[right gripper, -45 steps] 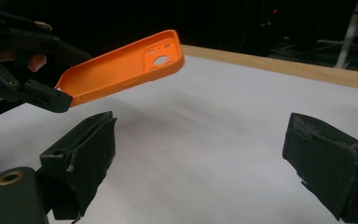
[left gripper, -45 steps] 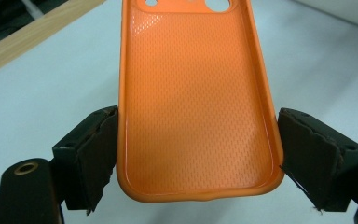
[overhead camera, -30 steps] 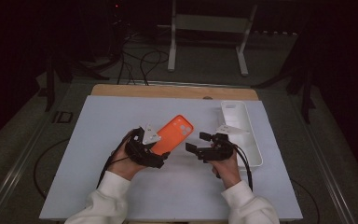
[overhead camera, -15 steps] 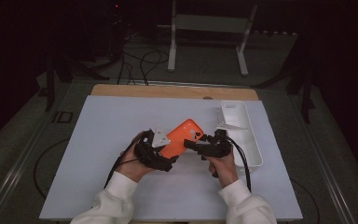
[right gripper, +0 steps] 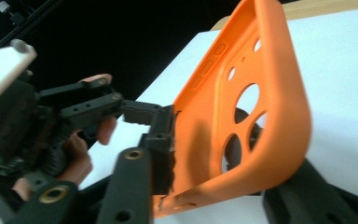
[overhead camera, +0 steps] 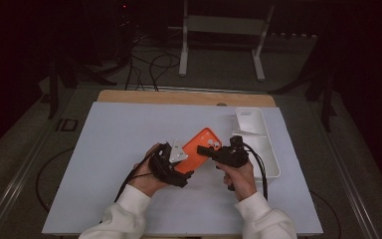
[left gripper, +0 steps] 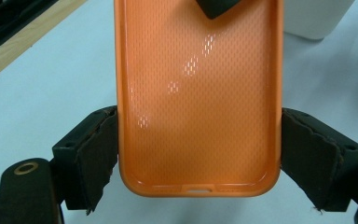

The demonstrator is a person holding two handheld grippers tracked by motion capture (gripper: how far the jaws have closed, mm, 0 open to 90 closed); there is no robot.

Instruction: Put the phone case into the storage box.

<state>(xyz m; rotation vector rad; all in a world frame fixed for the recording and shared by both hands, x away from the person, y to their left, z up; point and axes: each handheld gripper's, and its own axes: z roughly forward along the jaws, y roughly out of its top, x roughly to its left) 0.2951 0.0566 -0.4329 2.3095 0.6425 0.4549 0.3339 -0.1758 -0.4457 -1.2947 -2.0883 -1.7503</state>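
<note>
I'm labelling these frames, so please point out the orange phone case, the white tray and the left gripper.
orange phone case (left gripper: 198,107): left gripper view, middle of its textured inner face.
white tray (overhead camera: 271,160): high view, floor of its near compartment.
left gripper (left gripper: 199,154): left gripper view, midway between its pads, which clamp the case's sides.

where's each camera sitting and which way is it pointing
High view: above the person's side, looking forward and down on the table; both forearms, hands and tongs show.
Left gripper view: on the left tongs, looking along the case clamped between them.
Right gripper view: on the right tongs, closed on the case's camera end; the other hand shows.
All three share the orange case.
</note>
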